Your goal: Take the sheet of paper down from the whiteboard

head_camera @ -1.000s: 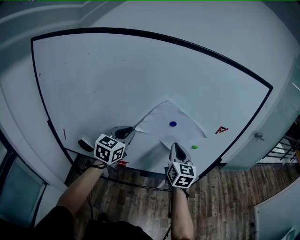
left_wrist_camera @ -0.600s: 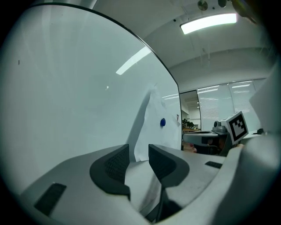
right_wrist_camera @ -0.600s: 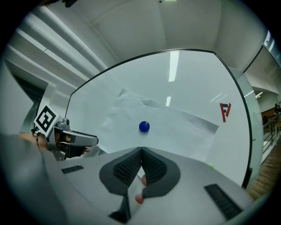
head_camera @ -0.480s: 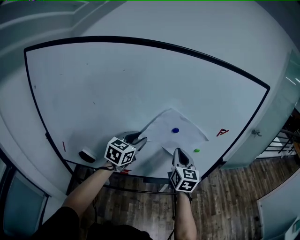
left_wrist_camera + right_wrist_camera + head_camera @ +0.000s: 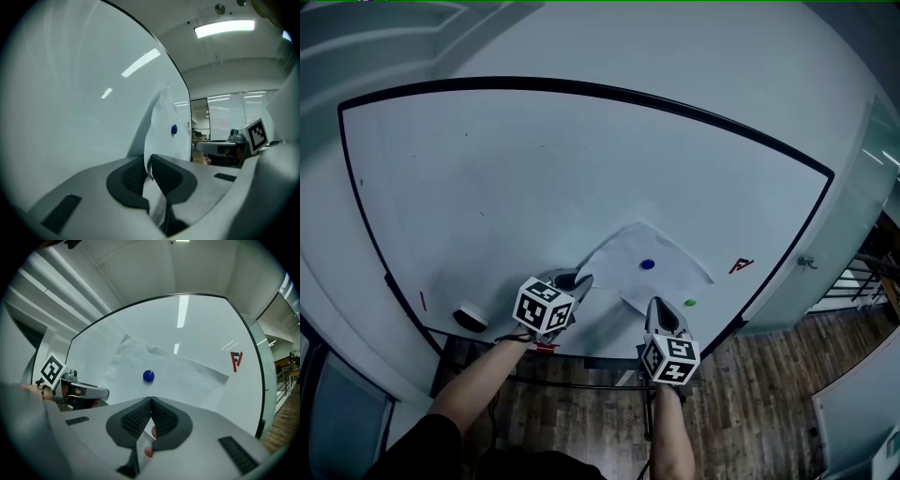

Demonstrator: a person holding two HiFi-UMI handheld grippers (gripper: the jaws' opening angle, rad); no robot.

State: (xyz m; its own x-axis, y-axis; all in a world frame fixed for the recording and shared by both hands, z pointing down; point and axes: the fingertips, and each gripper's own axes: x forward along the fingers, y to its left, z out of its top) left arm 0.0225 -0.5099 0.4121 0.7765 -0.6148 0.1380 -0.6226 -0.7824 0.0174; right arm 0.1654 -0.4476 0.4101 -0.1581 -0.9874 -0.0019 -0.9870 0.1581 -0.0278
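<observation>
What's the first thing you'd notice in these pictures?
A big whiteboard fills the view, with a sheet of paper pinned low on it by a blue magnet. Two claws pinch the paper: the left claw, which has just been closing, on its left corner, the right claw on its bottom edge.

Head view overlooks the whiteboard; gripper views face it closely.
</observation>
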